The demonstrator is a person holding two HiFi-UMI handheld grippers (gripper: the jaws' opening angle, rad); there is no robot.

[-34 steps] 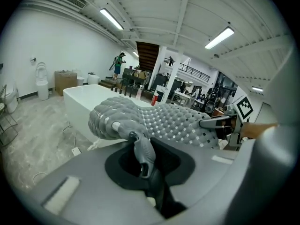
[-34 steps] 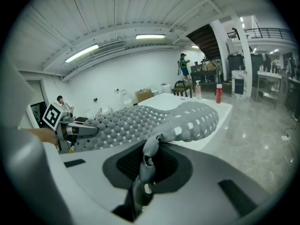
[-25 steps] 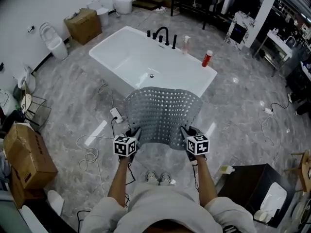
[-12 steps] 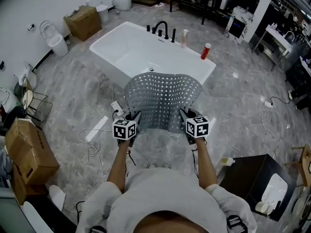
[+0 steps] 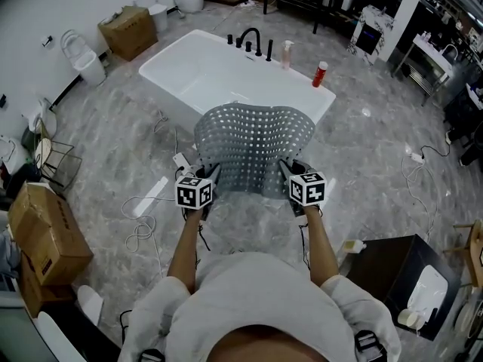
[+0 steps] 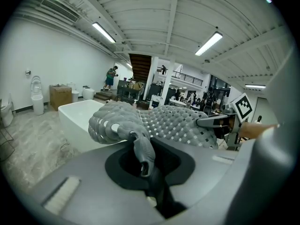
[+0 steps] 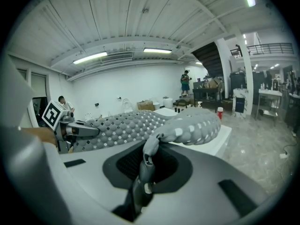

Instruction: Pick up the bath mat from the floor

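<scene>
The grey rubber bath mat w/ a grid of square holes [image 5: 253, 148] is held clear of the grey marble floor [image 5: 377, 157]. It is spread btwn the two grippers in front of the person. Its far edge is curled over towards the white rectangular bathtub [image 5: 200, 78]; whether it touches the tub can't be told.

The mat's near-left corner is pinched in the left gripper [image 5: 207, 181]. In the left gripper view the jaws are seen clamped tight on a bunched fold of mat. The near-right corner is taken the same way by the right gripper [image 5: 290, 178], jaws closed on a twisted fold. Both grippers are held approx level w/ each other.

A black tap set [image 5: 251, 45] is mounted on the tub's far rim. A clear pink bottle [image 5: 287, 53] and a red bottle [image 5: 321, 74] are stood along that rim, towards its right corner. A brown cardboard box [image 5: 45, 236] is set on the floor, well to the left.
</scene>
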